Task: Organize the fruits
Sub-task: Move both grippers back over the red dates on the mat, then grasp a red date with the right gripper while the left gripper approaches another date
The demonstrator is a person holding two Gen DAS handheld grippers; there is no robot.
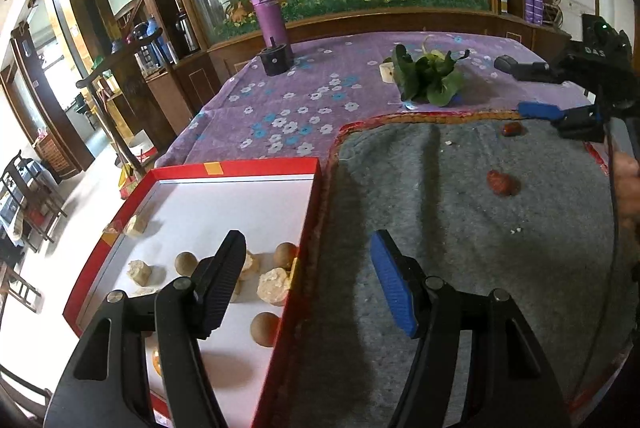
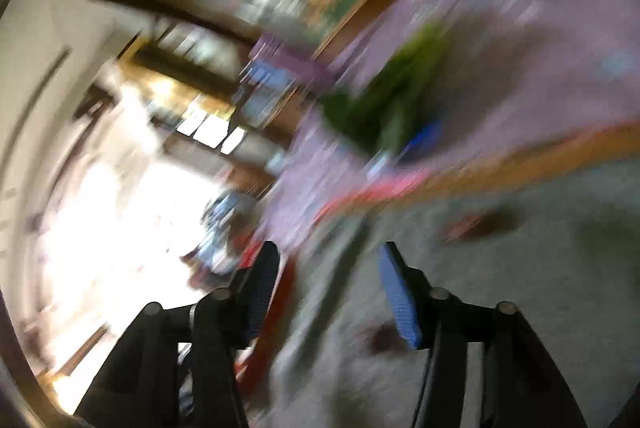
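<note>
My left gripper (image 1: 308, 280) is open and empty, hovering over the right wall of a red box (image 1: 308, 228) with a white floor. Several round brown fruits (image 1: 186, 263) and pale lumpy pieces (image 1: 273, 286) lie in the box. Two dark red fruits lie on the grey mat (image 1: 420, 208): one mid-right (image 1: 502, 183) and one farther back (image 1: 513, 128). My right gripper (image 1: 520, 86) is open above the far red fruit. The right wrist view is heavily blurred; its gripper (image 2: 326, 288) is open, with a reddish fruit (image 2: 480, 224) ahead on the mat.
A purple flowered cloth (image 1: 300, 100) covers the table. A purple bottle (image 1: 269, 16) and a black cap (image 1: 275, 59) stand at the back left. Green leaves (image 1: 430, 78) lie behind the mat. The table's left edge drops to the floor.
</note>
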